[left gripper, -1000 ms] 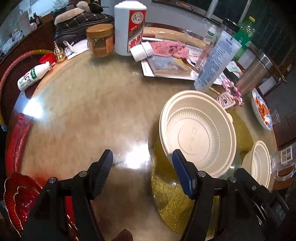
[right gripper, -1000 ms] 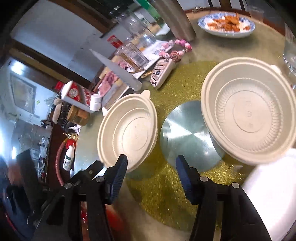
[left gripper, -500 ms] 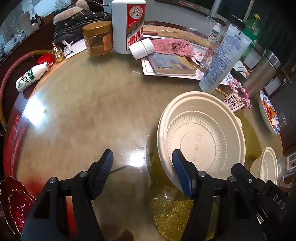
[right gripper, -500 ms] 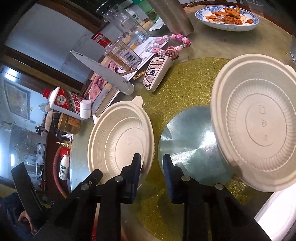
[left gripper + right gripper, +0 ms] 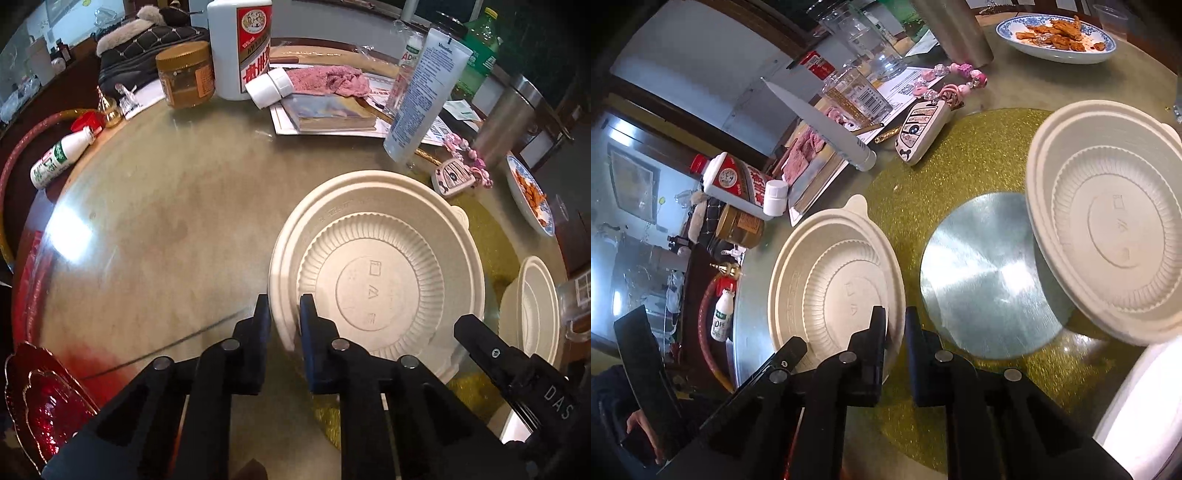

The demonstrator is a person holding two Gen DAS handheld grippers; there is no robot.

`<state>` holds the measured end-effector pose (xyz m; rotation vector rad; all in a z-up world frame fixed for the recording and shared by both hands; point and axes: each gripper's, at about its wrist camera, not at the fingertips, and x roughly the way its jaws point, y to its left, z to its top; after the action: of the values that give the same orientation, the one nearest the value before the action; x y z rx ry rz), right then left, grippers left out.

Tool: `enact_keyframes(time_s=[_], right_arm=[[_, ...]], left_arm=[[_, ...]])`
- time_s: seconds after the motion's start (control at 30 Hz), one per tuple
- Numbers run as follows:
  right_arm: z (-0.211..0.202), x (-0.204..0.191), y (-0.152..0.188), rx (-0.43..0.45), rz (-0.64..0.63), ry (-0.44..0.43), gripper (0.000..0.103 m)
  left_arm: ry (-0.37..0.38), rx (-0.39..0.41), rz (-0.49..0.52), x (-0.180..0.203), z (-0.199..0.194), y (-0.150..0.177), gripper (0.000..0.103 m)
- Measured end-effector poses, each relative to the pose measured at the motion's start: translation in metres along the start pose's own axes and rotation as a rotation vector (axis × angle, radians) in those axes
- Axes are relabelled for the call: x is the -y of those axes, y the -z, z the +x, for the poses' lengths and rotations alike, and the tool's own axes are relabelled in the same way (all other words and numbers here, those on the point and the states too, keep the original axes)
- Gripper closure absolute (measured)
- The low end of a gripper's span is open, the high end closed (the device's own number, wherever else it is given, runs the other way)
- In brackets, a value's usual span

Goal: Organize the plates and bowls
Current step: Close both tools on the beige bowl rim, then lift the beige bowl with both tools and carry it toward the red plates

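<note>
Left gripper [image 5: 284,314] pinching rim of cream bowl [image 5: 376,273], right gripper [image 5: 895,328] fingers pinching same bowl's rim, second bowl [image 5: 1108,221] tilted beside silver disc [image 5: 982,277]

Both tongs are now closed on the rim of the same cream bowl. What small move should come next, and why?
Probably lift the cream bowl slightly. The left tongs and right tongs pinch its near rim from each side, and the second bowl sits across the silver disc, likely the stacking target.
</note>
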<state>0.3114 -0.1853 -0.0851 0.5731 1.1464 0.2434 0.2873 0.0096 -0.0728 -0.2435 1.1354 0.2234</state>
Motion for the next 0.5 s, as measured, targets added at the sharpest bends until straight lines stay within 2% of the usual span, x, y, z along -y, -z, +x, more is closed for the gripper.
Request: enact_keyframes(time_s=[0.23,0.5], right_arm=[[-0.014,0.005,0.021,-0.005,-0.003,0.003,0.093],[-0.028,0.012,0.044,-0.005,-0.010,-0.001,0.092]], left_arm=[[0.077,-0.039,-0.009,-0.012,-0.008,0.012,0.091],[0.103,-0.030,0.002,-0.015,-0.023,0.034,0.092]])
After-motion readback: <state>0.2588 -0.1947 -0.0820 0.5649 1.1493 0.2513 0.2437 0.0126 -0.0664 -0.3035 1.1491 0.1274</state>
